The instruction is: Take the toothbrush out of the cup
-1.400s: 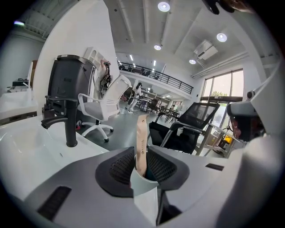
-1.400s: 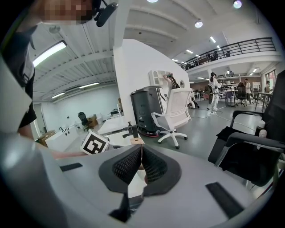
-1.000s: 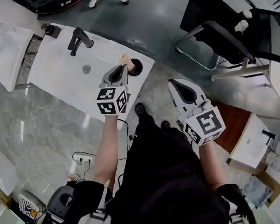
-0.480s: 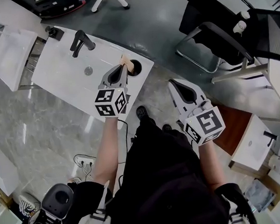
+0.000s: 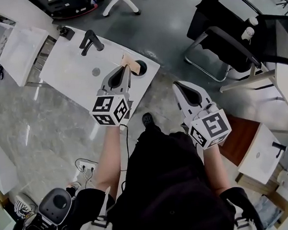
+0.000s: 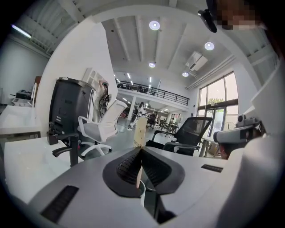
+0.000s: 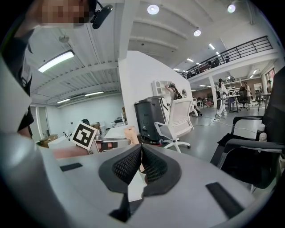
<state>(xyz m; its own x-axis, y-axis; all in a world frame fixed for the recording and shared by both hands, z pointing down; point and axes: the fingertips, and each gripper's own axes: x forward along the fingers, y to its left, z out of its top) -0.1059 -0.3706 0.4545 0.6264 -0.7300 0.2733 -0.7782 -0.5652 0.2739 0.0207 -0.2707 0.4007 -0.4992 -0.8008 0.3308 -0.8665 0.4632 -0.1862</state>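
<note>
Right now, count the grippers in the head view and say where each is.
2. The left gripper is over the white counter, shut on the toothbrush by the cup. The right gripper hangs over the floor, shut.

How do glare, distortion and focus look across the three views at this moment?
Head view: evenly lit, wide-angle bending at the edges, ceiling lights glinting off the glossy floor. Left gripper view: strong fisheye with dark corners, bright ceiling lamps, the toothbrush between the shut jaws still readable. Right gripper view: same fisheye and dark corners, a glaring strip light.
</note>
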